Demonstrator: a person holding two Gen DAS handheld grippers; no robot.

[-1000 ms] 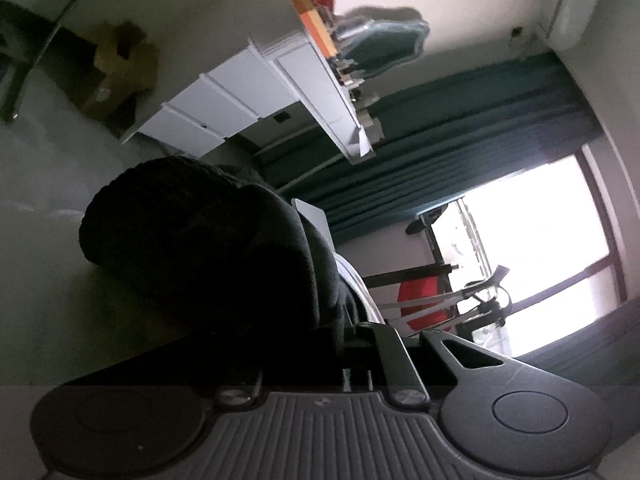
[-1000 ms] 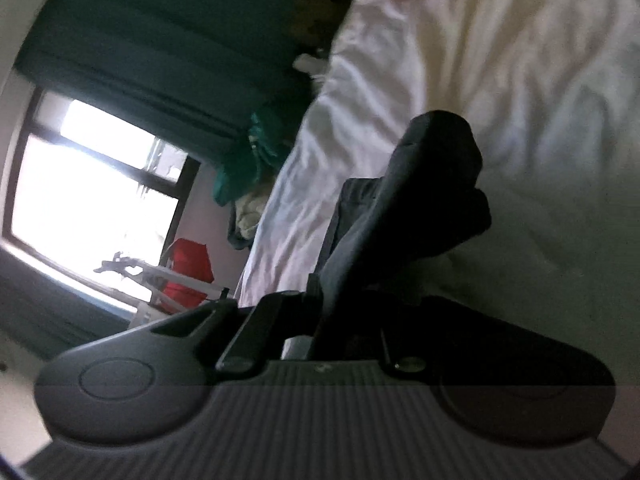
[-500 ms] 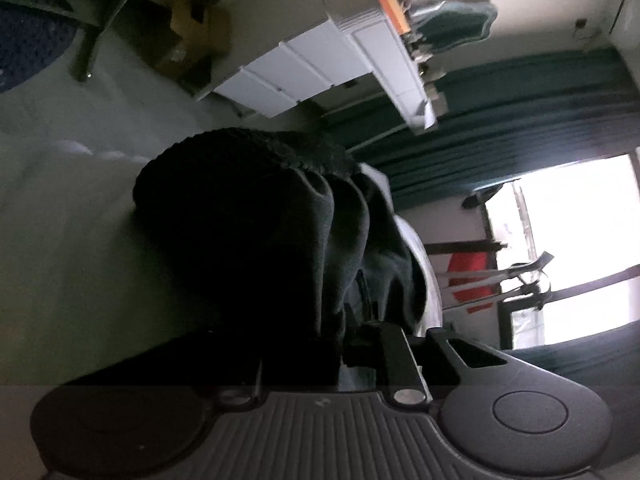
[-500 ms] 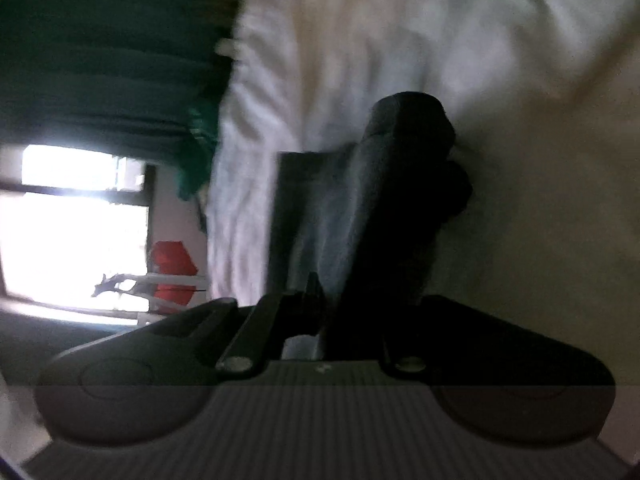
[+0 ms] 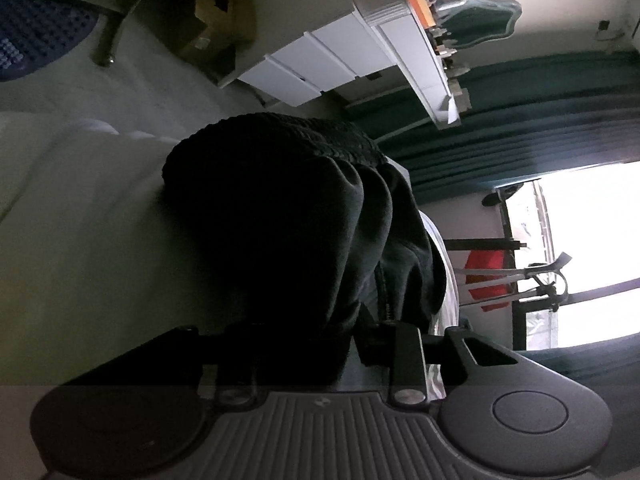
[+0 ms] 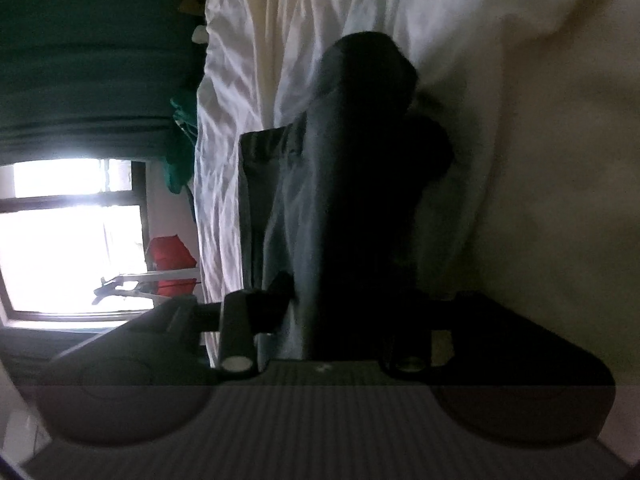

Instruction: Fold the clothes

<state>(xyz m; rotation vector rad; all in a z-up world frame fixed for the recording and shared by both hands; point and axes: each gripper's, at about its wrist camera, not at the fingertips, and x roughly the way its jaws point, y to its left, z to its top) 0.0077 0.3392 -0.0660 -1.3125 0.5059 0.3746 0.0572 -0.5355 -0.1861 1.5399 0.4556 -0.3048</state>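
Note:
A dark garment with a gathered ribbed waistband (image 5: pixel 288 216) fills the middle of the left wrist view. My left gripper (image 5: pixel 316 344) is shut on its bunched fabric; the cloth hides the fingertips. In the right wrist view the same dark garment (image 6: pixel 360 168) stands up from my right gripper (image 6: pixel 320 320), which is shut on a fold of it. A flat part of the garment (image 6: pixel 260 200) lies on the white bed sheet (image 6: pixel 320 12). Both views are rolled sideways.
A white chest of drawers (image 5: pixel 332 60) with clutter on top, a cardboard box (image 5: pixel 216 20), a blue mat (image 5: pixel 36 32), teal curtains (image 5: pixel 540 112) and a bright window (image 5: pixel 592 248). A red bag (image 6: pixel 170 264) and green clothes (image 6: pixel 180 148) lie beside the bed.
Both grippers have swung while still holding the garment. The left view now shows more floor and the waistband higher up. The right view shows more bed sheet and the garment's flat part.

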